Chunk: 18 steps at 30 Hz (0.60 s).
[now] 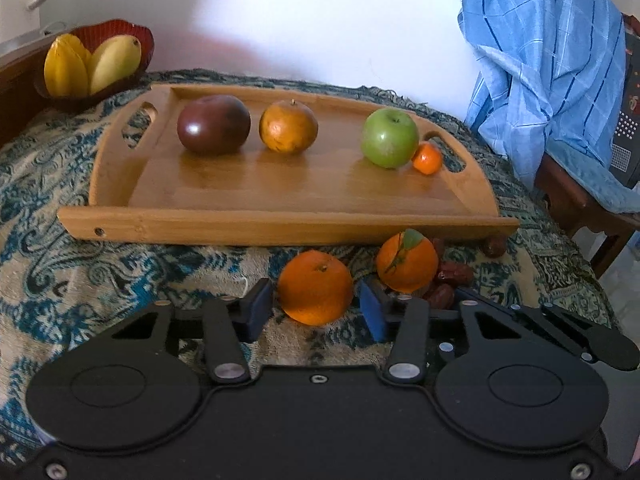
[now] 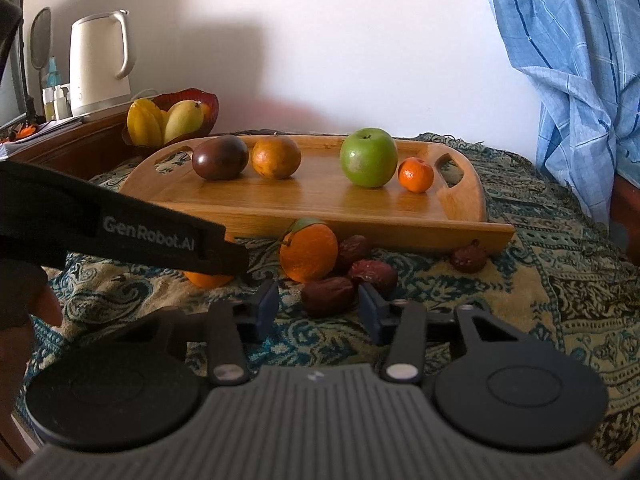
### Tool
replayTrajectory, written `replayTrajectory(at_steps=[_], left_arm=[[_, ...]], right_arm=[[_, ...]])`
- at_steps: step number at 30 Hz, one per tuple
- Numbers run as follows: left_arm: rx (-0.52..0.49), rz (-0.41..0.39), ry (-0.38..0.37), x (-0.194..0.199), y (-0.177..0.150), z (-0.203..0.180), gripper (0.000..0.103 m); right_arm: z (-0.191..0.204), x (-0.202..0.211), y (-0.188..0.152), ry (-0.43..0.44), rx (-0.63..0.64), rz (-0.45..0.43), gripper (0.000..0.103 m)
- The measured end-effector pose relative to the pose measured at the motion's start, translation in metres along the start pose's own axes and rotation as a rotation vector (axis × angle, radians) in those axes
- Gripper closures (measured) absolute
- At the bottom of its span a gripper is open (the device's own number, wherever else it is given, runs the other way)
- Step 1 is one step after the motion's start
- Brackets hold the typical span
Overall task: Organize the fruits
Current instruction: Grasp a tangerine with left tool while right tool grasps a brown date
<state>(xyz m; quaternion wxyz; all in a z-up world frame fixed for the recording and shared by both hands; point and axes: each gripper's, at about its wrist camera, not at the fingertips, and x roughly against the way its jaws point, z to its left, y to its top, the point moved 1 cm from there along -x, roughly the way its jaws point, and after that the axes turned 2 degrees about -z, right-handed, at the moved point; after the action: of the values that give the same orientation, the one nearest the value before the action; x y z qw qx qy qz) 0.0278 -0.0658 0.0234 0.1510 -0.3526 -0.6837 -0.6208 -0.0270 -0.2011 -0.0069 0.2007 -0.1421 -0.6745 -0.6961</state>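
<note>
On the wooden tray [image 2: 460, 196] stand a dark fruit [image 2: 220, 157], a brownish orange [image 2: 276, 157], a green apple [image 2: 369, 157] and a small mandarin [image 2: 416, 175]. In front of the tray, the right gripper [image 2: 318, 307] is spread wide around a date [image 2: 328, 296].

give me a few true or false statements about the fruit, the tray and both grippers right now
1. Four fruits sit on the wooden tray. True: a dark fruit, a brownish orange, a green apple and a small tangerine.
2. The left gripper is clamped on the green apple. False: its jaws are open around an orange on the cloth.
3. The right gripper is open in front of dark dates. True.
4. The red bowl stands empty. False: it holds yellow fruits.
5. The leafy orange lies on the tray. False: it rests on the cloth in front of it.
</note>
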Motion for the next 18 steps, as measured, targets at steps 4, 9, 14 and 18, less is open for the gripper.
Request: replayTrajectory(at_steps=[4,9,14,18], left_arm=[[-0.005,-0.003,0.005,-0.0029,-0.0011,-0.0033,0.058],[-0.014,-0.003,0.01,-0.0061,-0.0009,-0.0047,0.058],[-0.02,-0.007,0.021,-0.0076,-0.0018,-0.006,0.058],[-0.027,-0.008,0.024,-0.0083,-0.0024,-0.0079,0.058]], right_arm=[[-0.0002,-0.0016,0.0005,-0.003,-0.002,0.004,0.054],[-0.0006,-0.0036,0.0003,-0.007,-0.003,0.006,0.055],[0.0005,-0.0061,0.0,-0.014,-0.003,0.009,0.056],[0.001,-0.0063,0.0,-0.017,-0.001,0.009,0.057]])
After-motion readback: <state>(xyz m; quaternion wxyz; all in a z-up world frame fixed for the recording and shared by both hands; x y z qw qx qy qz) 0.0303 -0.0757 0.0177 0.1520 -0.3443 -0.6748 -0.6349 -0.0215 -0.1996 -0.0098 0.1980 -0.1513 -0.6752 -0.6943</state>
